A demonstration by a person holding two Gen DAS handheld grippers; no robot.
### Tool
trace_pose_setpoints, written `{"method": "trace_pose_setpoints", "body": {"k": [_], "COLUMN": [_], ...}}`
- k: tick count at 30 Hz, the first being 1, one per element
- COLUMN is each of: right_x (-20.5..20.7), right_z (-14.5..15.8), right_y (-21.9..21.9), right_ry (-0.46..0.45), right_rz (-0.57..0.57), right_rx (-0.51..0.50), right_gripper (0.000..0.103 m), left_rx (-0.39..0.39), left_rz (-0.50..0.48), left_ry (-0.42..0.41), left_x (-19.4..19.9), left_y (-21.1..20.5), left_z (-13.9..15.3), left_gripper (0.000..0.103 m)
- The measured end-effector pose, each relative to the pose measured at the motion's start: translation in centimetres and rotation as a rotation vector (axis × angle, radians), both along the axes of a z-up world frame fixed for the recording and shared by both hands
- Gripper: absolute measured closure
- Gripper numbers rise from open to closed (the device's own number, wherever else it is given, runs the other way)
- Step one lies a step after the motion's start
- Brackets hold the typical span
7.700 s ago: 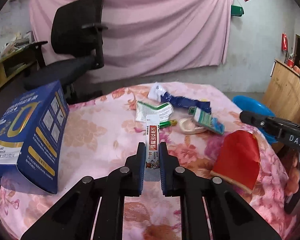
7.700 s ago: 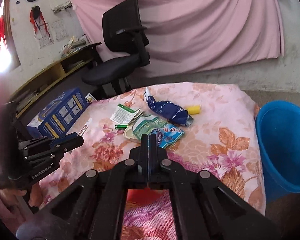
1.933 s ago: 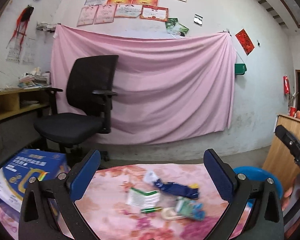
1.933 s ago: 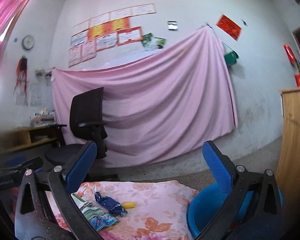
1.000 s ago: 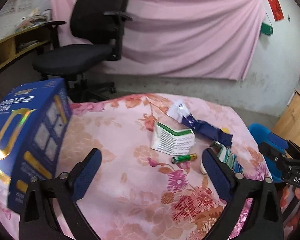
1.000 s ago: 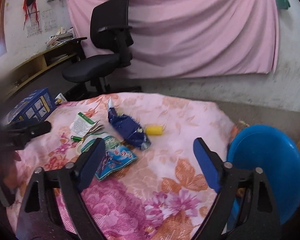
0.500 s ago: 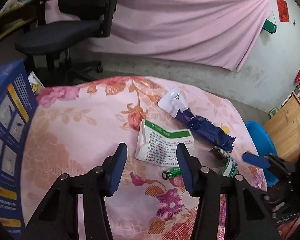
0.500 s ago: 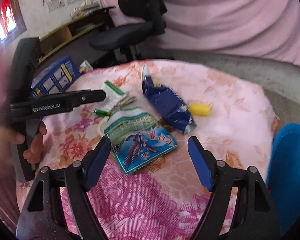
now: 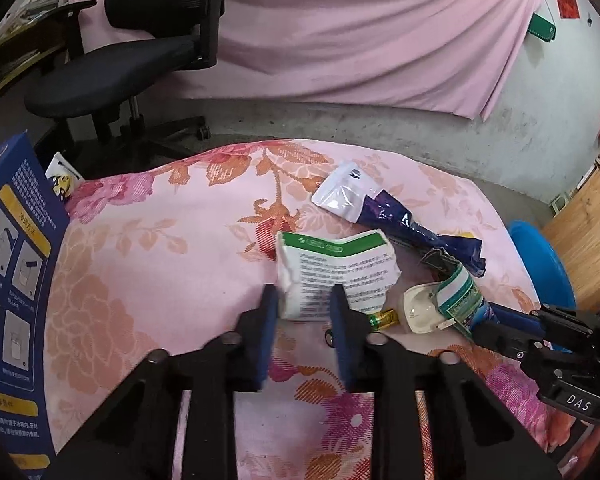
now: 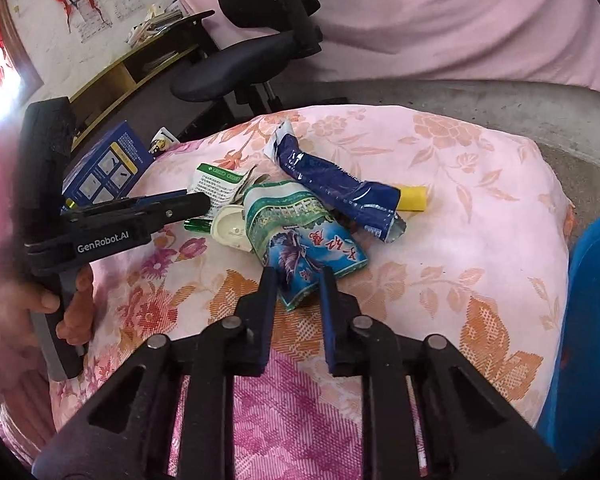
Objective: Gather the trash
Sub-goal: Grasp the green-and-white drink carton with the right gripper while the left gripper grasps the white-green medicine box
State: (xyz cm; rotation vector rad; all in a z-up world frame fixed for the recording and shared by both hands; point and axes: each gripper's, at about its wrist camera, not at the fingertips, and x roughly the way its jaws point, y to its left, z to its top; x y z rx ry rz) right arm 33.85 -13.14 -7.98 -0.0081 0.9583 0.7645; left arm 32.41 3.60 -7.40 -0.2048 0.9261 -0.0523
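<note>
Trash lies on the pink floral tablecloth [image 9: 160,264]. My left gripper [image 9: 303,306] is open, its fingers straddling the near edge of a white-and-green paper packet [image 9: 332,268]. The open right gripper [image 10: 298,286] straddles the near corner of a teal-and-blue wrapper [image 10: 300,236], whose edge also shows in the left wrist view [image 9: 460,296]. Beside them are a dark blue wrapper [image 10: 340,188], a green battery [image 9: 384,318], a white lid [image 10: 230,230] and a yellow piece [image 10: 412,198].
A blue bin [image 10: 592,320] stands off the table's right side. A blue carton [image 9: 16,280] stands at the left edge. A black office chair [image 9: 140,52] is behind the table. A hand [image 10: 72,312] holds the left gripper's handle.
Both grippers came down from a raised, wide-open pose to the table and narrowed their jaws around a packet each. The tube and red packet held earlier are gone from them.
</note>
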Motion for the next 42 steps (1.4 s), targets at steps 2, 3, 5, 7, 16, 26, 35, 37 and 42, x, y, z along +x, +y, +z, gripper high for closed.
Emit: {"method": "trace_pose_setpoints", "body": {"k": [2, 3, 5, 7, 16, 26, 35, 37, 42], "right_x": [-0.1, -0.3, -0.7, -1.0, -2.9, -3.6, -2.1, -1.9, -1.6], "right_z": [0.2, 0.3, 0.6, 0.9, 2.6, 3.5, 2.9, 2.8, 2.6], "right_y": [0.0, 0.0, -0.1, -0.1, -0.6, -1.6, -3.5, -3.6, -4.1], "right_ry": [-0.016, -0.030, -0.054, -0.079, -0.193, -0.263, -0.192, -0.177, -0.145], "right_rz": [-0.012, -0.020, -0.027, -0.039, -0.060, -0.144, -0.240, -0.244, -0.252], "right_rx": [-0.008, -0.014, -0.016, -0.022, 0.005, 0.023, 0.051, 0.057, 0.078], "right_gripper": [0.065, 0.066, 0.069, 0.072, 0.074, 0.074, 0.074, 0.074, 0.074], "left_rx": [-0.019, -0.022, -0.027, -0.039, -0.025, -0.116, -0.126, -0.111, -0.142], "left_rz": [-0.004, -0.007, -0.010, -0.019, -0.048, 0.009, -0.024, -0.043, -0.054], "left_ry": [-0.006, -0.008, -0.018, -0.034, -0.136, -0.044, -0.004, 0.007, -0.029], "left_x": [-0.2, -0.3, -0.5, -1.0, -3.2, -1.3, 3.2, 3.3, 2.2], "left_y": [0.2, 0.3, 0.2, 0.2, -0.7, 1.2, 0.3, -0.3, -0.4], "left_z": [0.0, 0.0, 0.1, 0.4, 1.9, 0.6, -0.2, -0.7, -0.5], "left_gripper": [0.087, 0.088, 0.090, 0.093, 0.103, 0.067, 0.075, 0.085, 0.091]}}
